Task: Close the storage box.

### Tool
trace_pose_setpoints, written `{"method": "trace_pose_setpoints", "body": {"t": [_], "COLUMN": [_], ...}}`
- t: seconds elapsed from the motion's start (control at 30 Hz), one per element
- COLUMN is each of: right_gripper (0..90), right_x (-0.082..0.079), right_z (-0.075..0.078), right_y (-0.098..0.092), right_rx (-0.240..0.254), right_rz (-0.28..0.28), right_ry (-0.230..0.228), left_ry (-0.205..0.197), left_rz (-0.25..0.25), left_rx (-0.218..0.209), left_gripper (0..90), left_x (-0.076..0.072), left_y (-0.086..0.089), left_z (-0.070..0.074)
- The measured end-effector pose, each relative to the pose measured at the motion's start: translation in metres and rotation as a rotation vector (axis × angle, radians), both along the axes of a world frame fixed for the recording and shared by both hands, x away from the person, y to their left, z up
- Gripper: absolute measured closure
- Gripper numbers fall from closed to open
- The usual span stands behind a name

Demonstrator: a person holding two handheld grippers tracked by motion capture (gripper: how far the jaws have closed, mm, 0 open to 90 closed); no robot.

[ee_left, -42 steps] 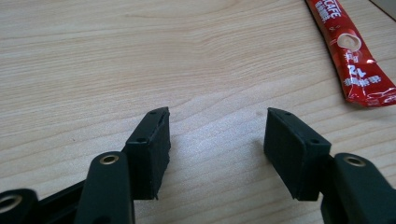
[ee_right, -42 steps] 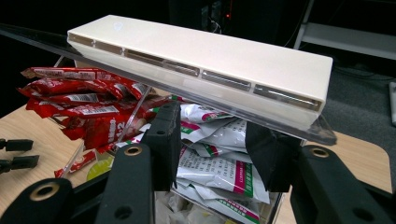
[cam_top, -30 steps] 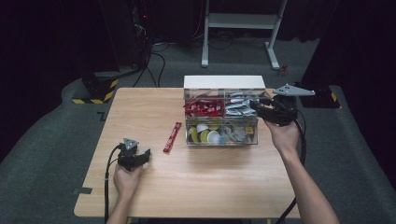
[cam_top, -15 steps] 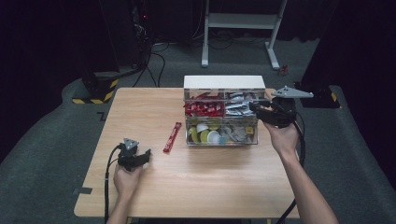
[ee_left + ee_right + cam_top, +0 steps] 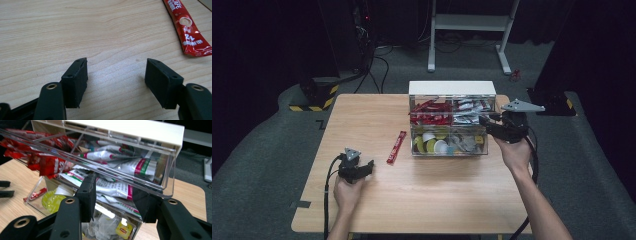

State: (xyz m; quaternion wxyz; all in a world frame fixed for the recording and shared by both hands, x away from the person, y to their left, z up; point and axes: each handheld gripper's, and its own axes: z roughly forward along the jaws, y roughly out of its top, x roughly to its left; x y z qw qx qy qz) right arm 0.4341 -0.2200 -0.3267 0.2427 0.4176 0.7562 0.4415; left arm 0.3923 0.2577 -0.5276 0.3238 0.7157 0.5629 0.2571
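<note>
Left claw [image 5: 116, 82] released, jaws just been opening, nothing between; red sachet [image 5: 396, 147] lies on worktop [image 5: 362, 115] just beyond. Right claw [image 5: 116, 197] at clear organiser [image 5: 449, 90] drawer front, grasp unclear. Step, judged: pulling drawer out. Next: store sachet.

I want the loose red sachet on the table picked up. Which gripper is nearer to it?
Left. The left gripper rests on the table just beside the red sachet, jaws open. The right gripper is across the table at the clear organizer box.
</note>
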Motion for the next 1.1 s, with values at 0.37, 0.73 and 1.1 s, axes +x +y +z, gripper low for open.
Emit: {"method": "trace_pose_setpoints", "body": {"t": [0.37,0.73,1.1], "right_gripper": [53.0,50.6,46.0], "right_x": [-0.004,-0.012,-0.028], "right_z": [-0.007,-0.009,-0.02], "right_y": [-0.007,-0.012,-0.028], "right_rx": [0.003,0.011,0.039], "right_rz": [-0.006,0.006,-0.018], "right_ry": [0.02,0.007,-0.041], "left_ry": [0.001,0.001,0.004], "left_rz": [-0.003,-0.004,-0.008], "left_rx": [0.0,-0.001,0.0], "left_gripper": [34.6,34.4,34.1], "left_x": [0.0,0.0,0.0], "left_y": [0.0,0.0,0.0], "left_z": [0.0,0.0,0.0]}}
